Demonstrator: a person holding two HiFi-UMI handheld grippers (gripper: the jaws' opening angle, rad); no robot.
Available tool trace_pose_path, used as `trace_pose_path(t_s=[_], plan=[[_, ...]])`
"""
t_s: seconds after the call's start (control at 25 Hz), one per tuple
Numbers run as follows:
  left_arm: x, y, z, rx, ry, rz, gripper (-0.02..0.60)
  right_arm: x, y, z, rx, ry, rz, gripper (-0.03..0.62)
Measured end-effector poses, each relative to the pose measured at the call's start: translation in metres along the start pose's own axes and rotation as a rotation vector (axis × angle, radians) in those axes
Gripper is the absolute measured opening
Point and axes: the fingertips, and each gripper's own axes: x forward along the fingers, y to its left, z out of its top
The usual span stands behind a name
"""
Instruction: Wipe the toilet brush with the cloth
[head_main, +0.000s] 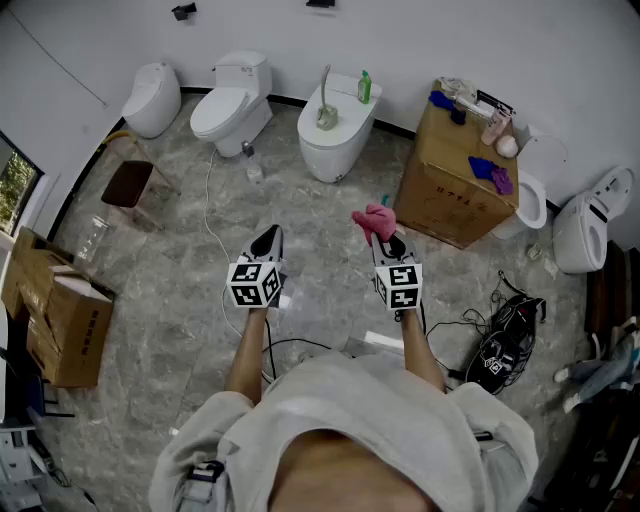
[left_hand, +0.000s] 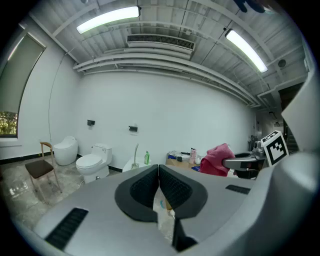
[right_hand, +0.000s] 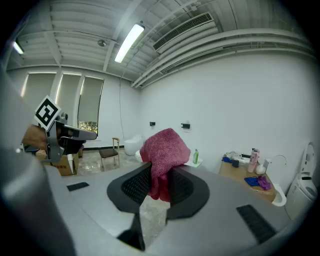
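Across the marble floor (head_main: 150, 300), a white toilet (head_main: 335, 150) stands against the far wall. Its closed lid carries the toilet brush (head_main: 325, 100), which stands upright in its holder beside a green bottle (head_main: 365, 87), well apart from both tools. The pink cloth (head_main: 372, 222) is pinched in the right hand-held gripper (head_main: 386, 240). The jaws are closed on its lower folds, so the bulk bunches above the tips, free for wiping. The left hand-held gripper (head_main: 267, 240) has its jaws pressed together on nothing, probably kept free to steady the brush handle.
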Motion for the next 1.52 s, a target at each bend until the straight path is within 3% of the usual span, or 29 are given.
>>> trace_pose_path(t_s=[0.44, 0.72, 1.12, 1.52], plan=[[-0.001, -0.006, 0.002, -0.016, -0.001, 0.016, 0.021, -0.005, -0.008, -0.003, 0.025, -0.012, 0.024, 0.089], [0.004, -0.024, -0.002, 0.042, 0.017, 0.026, 0.021, -0.013, -0.016, -0.008, 0.030, -0.021, 0.050, 0.089], [0.017, -0.049, -0.024, 0.008, 0.045, 0.023, 0.021, -0.016, -0.032, -0.020, 0.025, -0.008, 0.064, 0.089], [0.069, -0.033, -0.036, -0.015, 0.067, -0.017, 0.021, 0.026, -0.044, -0.027, 0.032, 0.012, 0.065, 0.089]])
